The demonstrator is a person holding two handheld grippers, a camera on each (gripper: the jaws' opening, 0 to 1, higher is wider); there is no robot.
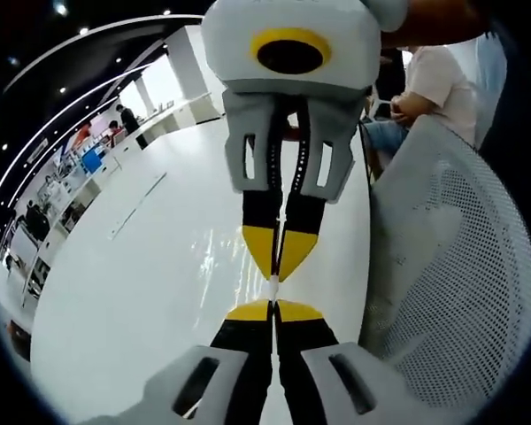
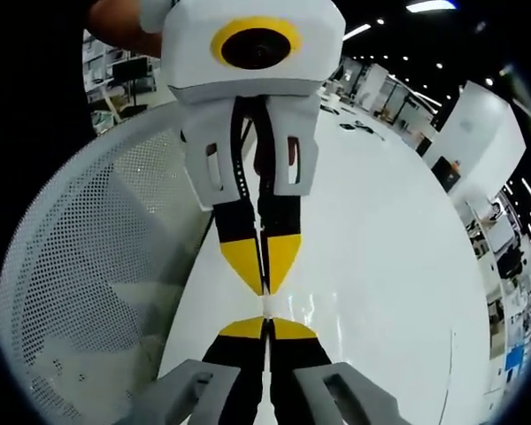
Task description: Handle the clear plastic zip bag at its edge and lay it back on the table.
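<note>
Across both views spreads the white table, glossy and long, with the room's desks and ceiling lights far behind it. Beside the table stands a white perforated mesh basket, its curved wall rising at the right of the left gripper view and at the left of the right gripper view. A seated person in a light shirt is beyond the basket.

Above the table the two grippers meet tip to tip. The left gripper rises from the bottom of its own view with its yellow-tipped jaws pressed together; the right gripper does the same in its view.

Between them, a thin pale strip shows at the pinch line, the edge of the clear plastic zip bag. Both grippers are clamped on that edge. The rest of the bag is too transparent to trace against the table.
</note>
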